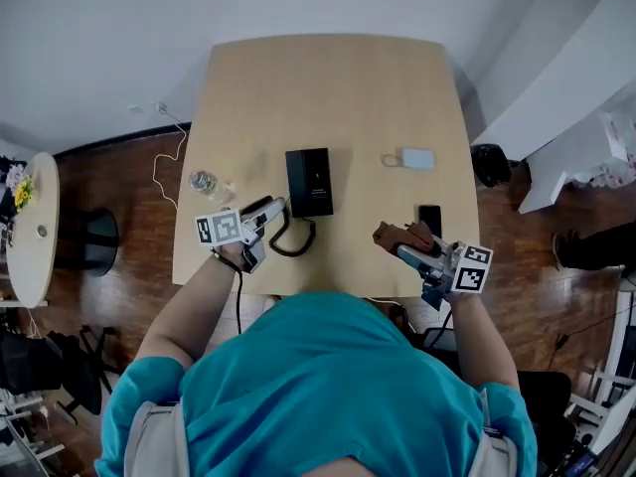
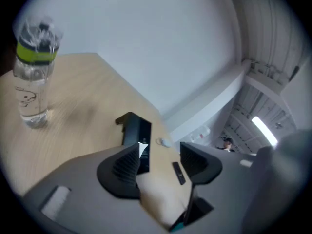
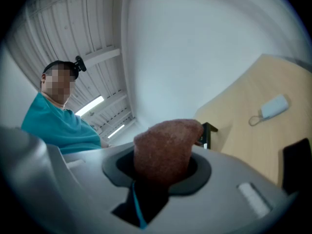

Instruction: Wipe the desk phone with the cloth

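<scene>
- My left gripper (image 1: 264, 213) has its jaws wide apart with nothing clamped; through the gap I see bare table (image 2: 73, 130) and the desk phone (image 2: 138, 133) beyond.
- My right gripper (image 3: 163, 167) is clamped on the brown cloth (image 3: 165, 147), which bunches up out of the jaws.
- From the head view, the desk phone (image 1: 309, 180) sits near the table's middle, with its black cord (image 1: 294, 242) looping toward the left gripper.
- The cloth (image 1: 402, 237) is off to the phone's right, not touching it.
- A water bottle (image 1: 204, 183) stands left of the phone.
</scene>
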`<state>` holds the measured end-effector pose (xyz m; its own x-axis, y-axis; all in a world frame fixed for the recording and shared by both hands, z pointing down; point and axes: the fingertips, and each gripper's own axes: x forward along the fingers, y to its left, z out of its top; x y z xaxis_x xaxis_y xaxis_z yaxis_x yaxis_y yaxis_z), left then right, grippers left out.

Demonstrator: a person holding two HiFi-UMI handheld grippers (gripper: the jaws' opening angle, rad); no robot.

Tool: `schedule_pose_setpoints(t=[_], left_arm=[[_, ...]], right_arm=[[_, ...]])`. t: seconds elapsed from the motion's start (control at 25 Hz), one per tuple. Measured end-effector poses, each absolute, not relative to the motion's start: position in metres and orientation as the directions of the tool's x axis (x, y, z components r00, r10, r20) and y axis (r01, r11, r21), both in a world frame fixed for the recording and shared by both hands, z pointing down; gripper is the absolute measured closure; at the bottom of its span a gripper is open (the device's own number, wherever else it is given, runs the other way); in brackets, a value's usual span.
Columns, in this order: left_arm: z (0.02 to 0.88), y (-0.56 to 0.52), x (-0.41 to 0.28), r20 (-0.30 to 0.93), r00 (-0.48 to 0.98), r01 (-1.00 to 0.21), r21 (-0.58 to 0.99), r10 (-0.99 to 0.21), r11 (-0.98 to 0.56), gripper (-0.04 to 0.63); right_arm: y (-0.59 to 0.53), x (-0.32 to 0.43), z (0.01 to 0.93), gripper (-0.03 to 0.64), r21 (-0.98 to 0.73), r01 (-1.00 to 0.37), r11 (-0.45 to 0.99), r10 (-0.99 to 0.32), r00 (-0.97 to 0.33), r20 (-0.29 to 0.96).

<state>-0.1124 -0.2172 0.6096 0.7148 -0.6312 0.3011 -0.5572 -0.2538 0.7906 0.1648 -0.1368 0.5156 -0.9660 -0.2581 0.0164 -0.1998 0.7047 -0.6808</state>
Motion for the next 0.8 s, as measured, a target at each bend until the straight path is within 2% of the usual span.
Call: schedule_pose_setpoints(t=[0.12,0.24,0.32,0.44,0.56,0.8], left_arm=[[0.555,-0.157,-0.121,0.17,0.816,-0.47,0.753,-0.553,-0.461,0.448],[0.5,-0.114,-0.151,0.051,0.874,-0.392,0.662,-0.483,-0.639,0.547],[0.477,-0.083,-0.181,-0.015,0.889,-0.348,0.625,-0.457,-0.698,0.589],[0.475,-0.023,-0.221,-0.047,0.91,-0.292,0.634,-0.413,-0.716,0.589],[0.49,0.03,-0.248,-0.028,0.903,-0.292,0.691,-0.428,-0.661,0.591],[0.501,0.11,-0.234,-0.032,0.861,-0.324,0.733,-0.507,-0.598,0.591]], right_arm=[[-0.121,0.131,0.506,0.477,-0.648,-0.213,0.731,-0.261,-0.965,0.023],[-0.097,0.096,0.494,0.477,-0.613,-0.261,0.746,-0.3,-0.953,0.041],[-0.069,0.07,0.489,0.477,-0.605,-0.291,0.741,-0.337,-0.941,0.04],[-0.018,0.027,0.487,0.477,-0.597,-0.318,0.736,-0.371,-0.928,0.037],[0.026,-0.002,0.482,0.477,-0.581,-0.354,0.733,-0.396,-0.916,0.06],[0.085,0.004,0.455,0.477,-0.458,-0.448,0.768,-0.452,-0.885,0.109]])
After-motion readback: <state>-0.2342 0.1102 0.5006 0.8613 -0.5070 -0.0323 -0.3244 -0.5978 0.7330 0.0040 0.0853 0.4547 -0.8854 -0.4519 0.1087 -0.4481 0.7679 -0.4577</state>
